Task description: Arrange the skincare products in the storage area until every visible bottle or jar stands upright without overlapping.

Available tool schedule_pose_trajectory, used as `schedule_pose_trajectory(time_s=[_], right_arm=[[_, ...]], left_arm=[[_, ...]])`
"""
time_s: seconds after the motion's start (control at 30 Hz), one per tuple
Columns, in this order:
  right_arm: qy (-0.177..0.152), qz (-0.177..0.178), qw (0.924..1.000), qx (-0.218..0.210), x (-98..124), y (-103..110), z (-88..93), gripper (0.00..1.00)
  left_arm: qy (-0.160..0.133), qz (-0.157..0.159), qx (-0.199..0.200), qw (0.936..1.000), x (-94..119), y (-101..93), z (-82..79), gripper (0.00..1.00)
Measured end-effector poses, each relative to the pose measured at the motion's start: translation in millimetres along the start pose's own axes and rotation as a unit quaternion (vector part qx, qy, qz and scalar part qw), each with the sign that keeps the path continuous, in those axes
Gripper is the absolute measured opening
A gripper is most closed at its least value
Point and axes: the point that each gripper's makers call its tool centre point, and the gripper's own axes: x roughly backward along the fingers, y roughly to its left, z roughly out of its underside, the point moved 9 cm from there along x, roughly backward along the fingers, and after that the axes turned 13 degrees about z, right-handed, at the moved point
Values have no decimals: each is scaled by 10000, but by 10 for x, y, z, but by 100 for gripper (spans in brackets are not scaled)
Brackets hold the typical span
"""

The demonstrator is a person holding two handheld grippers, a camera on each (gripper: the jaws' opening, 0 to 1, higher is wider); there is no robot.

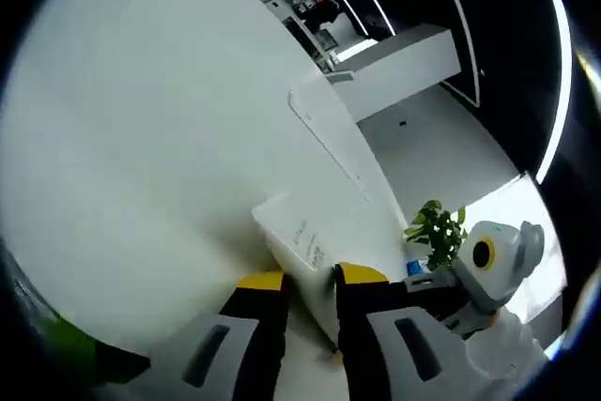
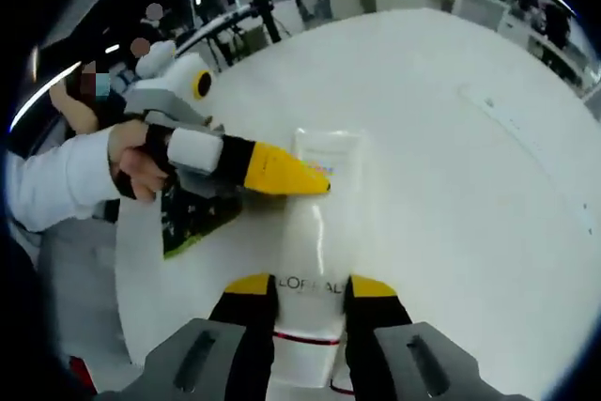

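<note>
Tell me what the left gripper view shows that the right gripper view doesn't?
Left gripper view alone: a green plant past the table edge, and a long white counter. Right gripper view alone: the L'OREAL lettering on the tube, a person's hand on the left hand-held gripper, and a green-and-black packet. Both share the white table and the white tube between yellow-tipped jaws.

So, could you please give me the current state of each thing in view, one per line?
White L'Oreal tube: lying flat on the white table, not upright.
Right hand-held gripper: jaws closed on the tube's lower body.
Left hand-held gripper: yellow tips at the tube's flat end, jaws astride its edge; grip unclear.
Person's hand: holding the left hand-held gripper.
</note>
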Motion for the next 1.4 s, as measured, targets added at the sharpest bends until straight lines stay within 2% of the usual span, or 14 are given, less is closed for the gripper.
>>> schedule_pose_trajectory(time_s=[0.07,0.13,0.17,0.33,0.37,0.63,0.77,0.87,1.0,1.03,1.23,1.4], right_arm=[[-57,23,10000,8,3,19,7,21],[-193,15,9998,69,0,15,15,21],[-201,10,9998,-54,-2,7,13,21],[-282,41,9996,-76,-18,8,8,22],[-280,45,9996,-95,-22,3,5,22],[-354,114,9993,-67,-29,17,19,24],[-215,68,9997,-76,-46,66,-22,25],[-291,99,9995,46,-18,114,-56,26],[-399,81,9992,7,39,168,-118,26],[-413,87,9991,30,48,180,-124,26],[-455,143,9983,326,102,254,-180,27],[-531,94,9976,432,158,312,-171,27]], left_arm=[[-67,-18,159,9999,-43,20,-28,21],[-97,-31,128,9999,-78,30,-52,21],[-115,-47,108,9999,-84,25,-53,21],[-135,1,-147,9998,-131,61,-91,21],[-131,37,-327,9994,-134,70,-99,21],[-201,-13,3,9998,-108,58,-91,17],[-194,-15,-93,9998,-86,34,-108,15],[-261,98,-140,9995,-18,0,-137,14],[-266,304,-700,9967,54,-152,-214,13],[-271,324,-707,9966,69,-185,-221,12],[-136,443,-1315,9902,157,-336,-247,12],[116,564,-2077,9765,250,-494,-235,12]])
